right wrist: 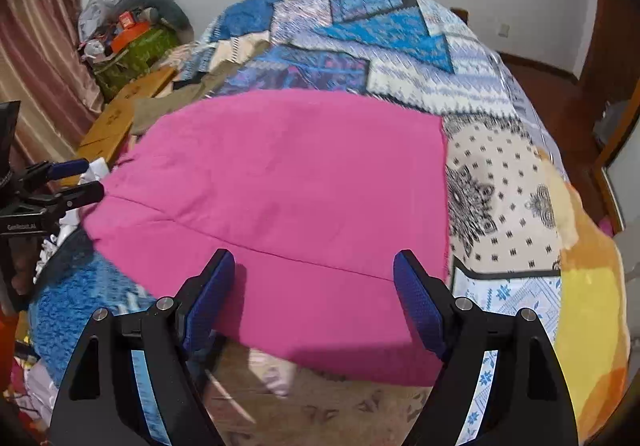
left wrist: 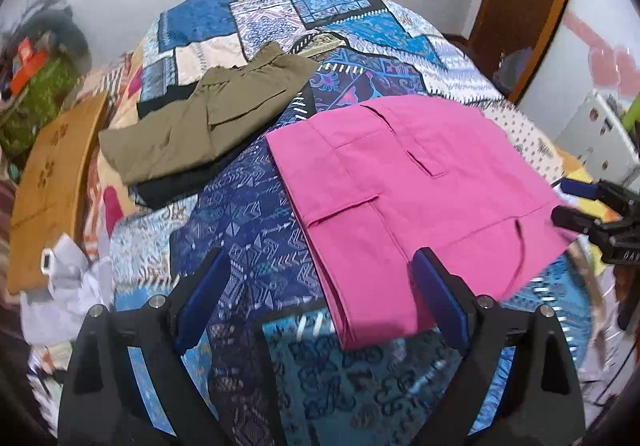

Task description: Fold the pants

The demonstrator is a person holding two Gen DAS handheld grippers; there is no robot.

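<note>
Left gripper [left wrist: 320, 278]: lower centre of the left wrist view; 2 blue-padded fingers spread wide, nothing between them; right finger over the near edge of the pink pants, left finger over bare quilt.
Right gripper [right wrist: 314, 274]: lower centre of the right wrist view; fingers spread wide and empty, both over the near part of the pink cloth.
Pink pants [left wrist: 416, 182]: centre-right of the left wrist view, centre of the right wrist view; lying flat on the quilt, layers already stacked, pocket flaps facing up, 1 crease line across the near part.
Quilt [left wrist: 248, 206]: patchwork blue bedcover filling most of both views; it bears all the clothing.
Olive pants [left wrist: 208, 126]: folded pile at centre-left of the left wrist view, on a dark garment, well apart from the pink pants.
Cardboard box [left wrist: 52, 186]: left edge of the left wrist view, beside the bed.
Step in hand (judgement): taking hold for a further fold.
Technique (judgement): pinch all layers at 2 matching corners of the same edge, lift both evenly, lay the edge square onto the opposite one, then release without dragging.
</note>
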